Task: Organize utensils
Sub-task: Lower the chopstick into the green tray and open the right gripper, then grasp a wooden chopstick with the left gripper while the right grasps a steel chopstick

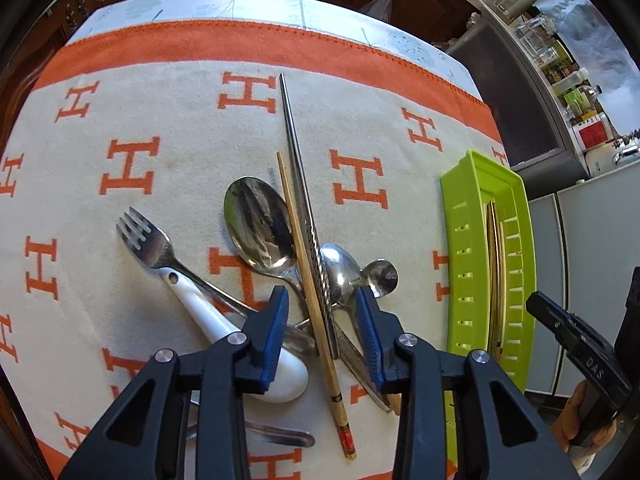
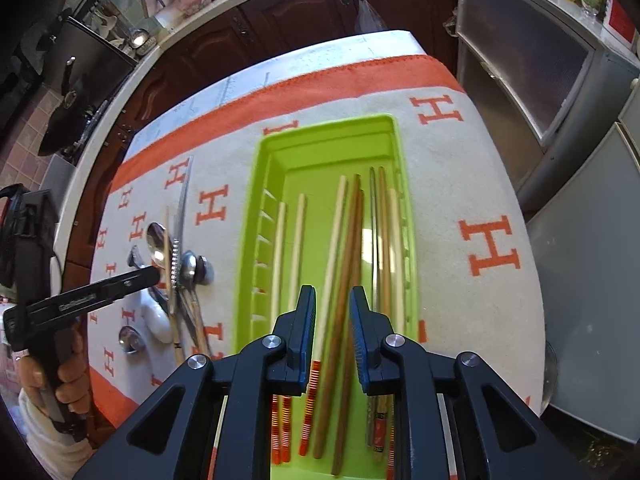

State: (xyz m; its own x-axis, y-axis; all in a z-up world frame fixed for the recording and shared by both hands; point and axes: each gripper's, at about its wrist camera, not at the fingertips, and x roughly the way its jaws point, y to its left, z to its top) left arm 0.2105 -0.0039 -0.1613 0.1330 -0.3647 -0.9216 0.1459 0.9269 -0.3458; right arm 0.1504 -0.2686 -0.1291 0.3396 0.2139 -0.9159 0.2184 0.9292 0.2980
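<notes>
A pile of utensils lies on the orange-and-cream cloth: a fork (image 1: 146, 240), a large steel spoon (image 1: 260, 228), smaller spoons (image 1: 380, 276), a white ceramic spoon (image 1: 240, 344), a long metal chopstick (image 1: 298, 184) and a bamboo chopstick (image 1: 308, 280). My left gripper (image 1: 322, 300) is open just above the two chopsticks, its jaws either side of them. The green tray (image 2: 332, 140) holds several chopsticks (image 2: 344, 264). My right gripper (image 2: 331, 300) is open above the tray, over the brown chopsticks and holding nothing.
The green tray (image 1: 456, 240) sits right of the pile near the table's right edge. Dark wood cabinets (image 2: 280, 12) and a cluttered counter stand behind the table. Grey cabinets (image 2: 540, 92) stand to the right. The left gripper's body (image 2: 92, 296) shows beside the pile.
</notes>
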